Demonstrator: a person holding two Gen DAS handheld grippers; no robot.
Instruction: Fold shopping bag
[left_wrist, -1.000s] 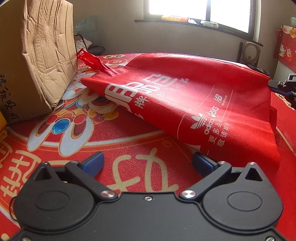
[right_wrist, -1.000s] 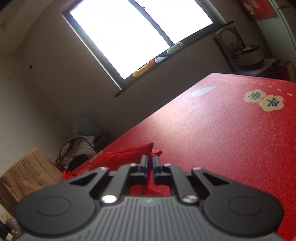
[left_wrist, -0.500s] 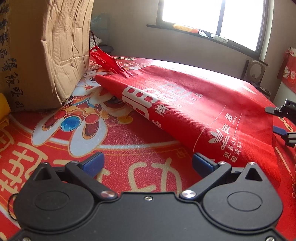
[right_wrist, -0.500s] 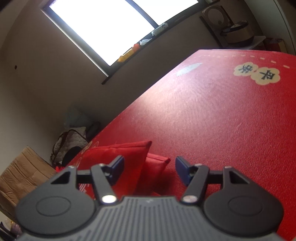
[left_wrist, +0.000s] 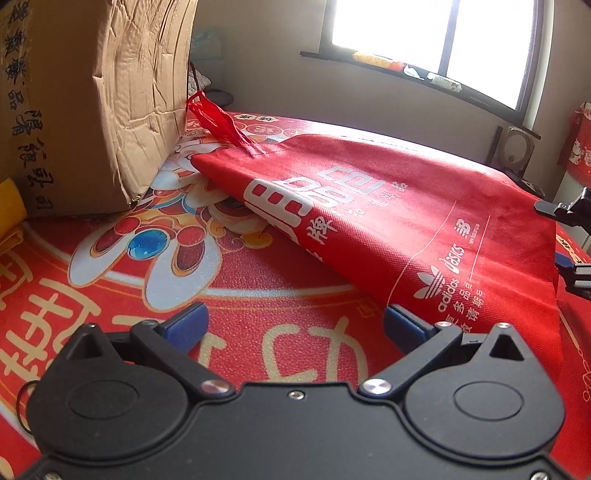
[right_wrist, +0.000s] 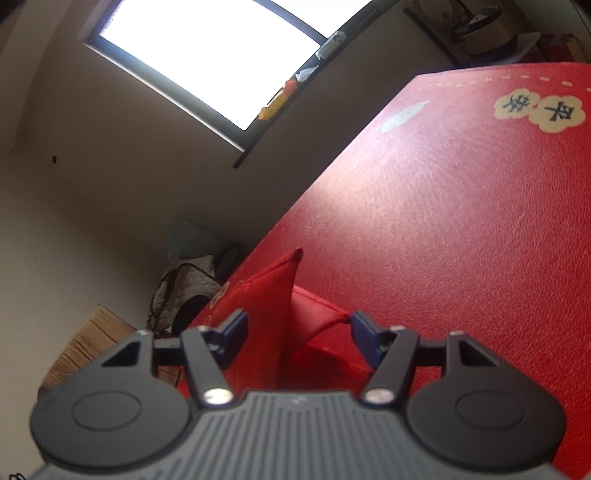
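A red shopping bag (left_wrist: 388, 206) with white print lies folded flat on the red patterned table cover (left_wrist: 258, 288), its red handle (left_wrist: 218, 118) sticking up by the box. My left gripper (left_wrist: 295, 325) is open just short of the bag's near edge, with nothing between its blue pads (left_wrist: 186, 325). The right gripper (left_wrist: 565, 240) shows at the bag's right edge. In the right wrist view, a raised corner of the bag (right_wrist: 273, 295) stands between the blue pads (right_wrist: 234, 332) of my open right gripper (right_wrist: 299, 332), and they do not press on it.
A dented cardboard box (left_wrist: 92, 92) stands at the left, close to the bag's handle. Something yellow (left_wrist: 9, 210) lies beside it. A wall with a window (left_wrist: 443, 40) runs behind the table. A rice cooker (right_wrist: 480, 26) sits on a side shelf at the right.
My right gripper opened and let go of the bag's corner, which now stands loose between the pads. Both views rolled a little; the bag has sunk flatter.
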